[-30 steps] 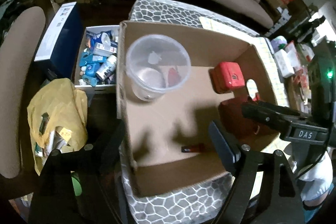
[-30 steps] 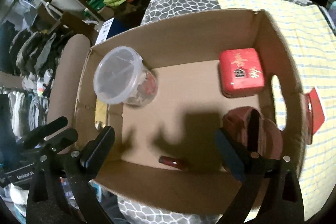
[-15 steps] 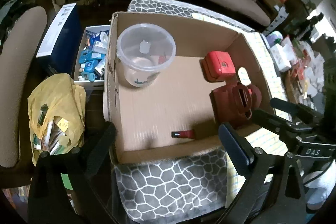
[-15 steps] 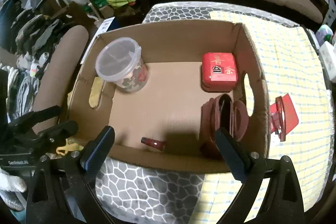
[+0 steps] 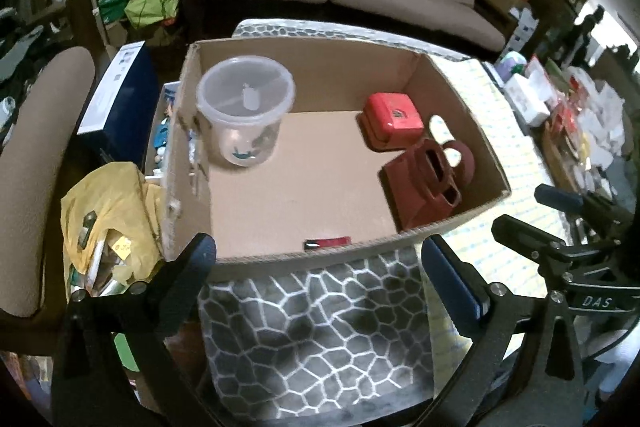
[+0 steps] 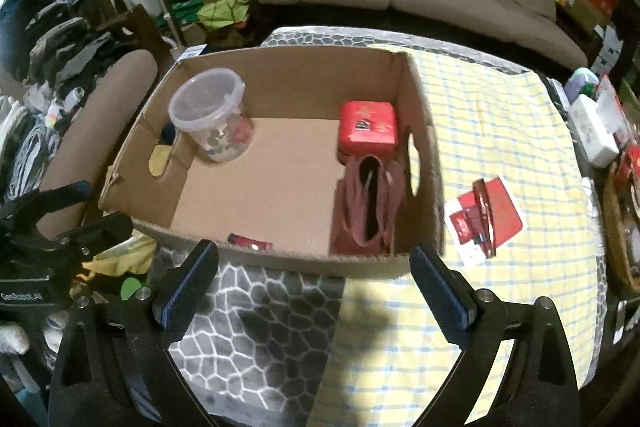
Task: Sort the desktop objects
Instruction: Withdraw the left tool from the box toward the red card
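Box contents: cardboard box (image 6: 280, 95) holds clear tub (image 6: 210, 115), red tin (image 6: 367, 127), maroon bag (image 6: 368, 207).
Left gripper (image 5: 320, 267): jaws opening, nothing between.
Right gripper (image 6: 314, 283): jaws apart, empty.

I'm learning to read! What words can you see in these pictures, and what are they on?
"DAS": on the right tool's body, seen from the left camera.
"GenRobot.AI": on the left tool's body, seen from the right camera.
Red tin: gold marks, too blurred to read.
Red packet on the cloth: print too small.
Blue box: label unreadable.
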A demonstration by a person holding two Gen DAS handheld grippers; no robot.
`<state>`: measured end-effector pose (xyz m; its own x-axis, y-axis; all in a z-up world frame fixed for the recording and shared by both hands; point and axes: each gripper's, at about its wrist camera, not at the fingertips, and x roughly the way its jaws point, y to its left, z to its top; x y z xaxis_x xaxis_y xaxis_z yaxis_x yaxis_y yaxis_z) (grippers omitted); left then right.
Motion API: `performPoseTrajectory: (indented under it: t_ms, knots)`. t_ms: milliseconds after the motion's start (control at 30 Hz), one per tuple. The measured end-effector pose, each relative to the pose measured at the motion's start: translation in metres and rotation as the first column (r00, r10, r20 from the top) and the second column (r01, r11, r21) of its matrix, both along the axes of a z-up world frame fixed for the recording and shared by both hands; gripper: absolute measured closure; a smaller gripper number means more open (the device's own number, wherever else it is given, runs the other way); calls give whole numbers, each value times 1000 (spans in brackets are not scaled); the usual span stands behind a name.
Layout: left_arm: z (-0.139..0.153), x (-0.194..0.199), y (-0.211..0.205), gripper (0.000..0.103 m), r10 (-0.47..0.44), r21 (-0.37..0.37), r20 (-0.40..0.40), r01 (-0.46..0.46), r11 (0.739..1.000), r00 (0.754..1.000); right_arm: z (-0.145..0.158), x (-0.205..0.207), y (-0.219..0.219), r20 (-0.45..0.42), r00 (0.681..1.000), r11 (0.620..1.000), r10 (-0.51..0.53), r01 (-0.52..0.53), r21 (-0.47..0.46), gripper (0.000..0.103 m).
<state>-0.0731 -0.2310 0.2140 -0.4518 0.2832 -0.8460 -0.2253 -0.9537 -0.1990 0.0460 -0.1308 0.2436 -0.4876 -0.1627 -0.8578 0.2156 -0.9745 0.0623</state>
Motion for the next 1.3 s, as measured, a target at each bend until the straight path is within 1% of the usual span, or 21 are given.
performPoseTrajectory:
  t_ms: [167,267,367,467,667,767,867,1000,1100,1233,1300]
  knots:
    - [-2,17,23,0,-15,17,-35,15,1000,999,-2,20,19,-31,1000,1000,-5,6,27,5]
    - [-1,26,37,0,-37,46,-48,40,998,998,0,29,36,-41,999,1000,-2,3,25,5]
    - [0,36,54,0,-67,62,-73,71,995,995,4,37,62,-53,999,1000,-3,4,23,5]
    - [-4,44,73,0,-110,55,-93,115,992,990,6,42,94,-60,998,999,-24,26,29,5]
    - [-31,60,123,0,-202,47,-61,205,978,977,1,46,166,-50,990,991,-134,133,-19,5]
    - [-41,68,148,0,-253,42,-54,256,966,966,-7,46,190,-38,985,985,-171,169,-41,5]
    - [-46,74,169,0,-305,58,-42,307,950,951,-16,44,211,-20,978,977,-206,204,-60,5]
    - [-39,76,202,1,-365,66,-37,367,928,930,-33,38,245,12,961,956,-276,276,-100,5]
    - [-26,70,225,1,-389,93,-34,391,916,921,-48,33,263,31,949,943,-313,314,-108,6]
    - [-7,53,258,1,-410,111,-46,412,904,911,-63,30,283,39,941,933,-336,338,-121,12]
    - [-3,41,274,1,-413,116,-42,415,902,910,-70,26,290,47,940,932,-337,340,-122,15]
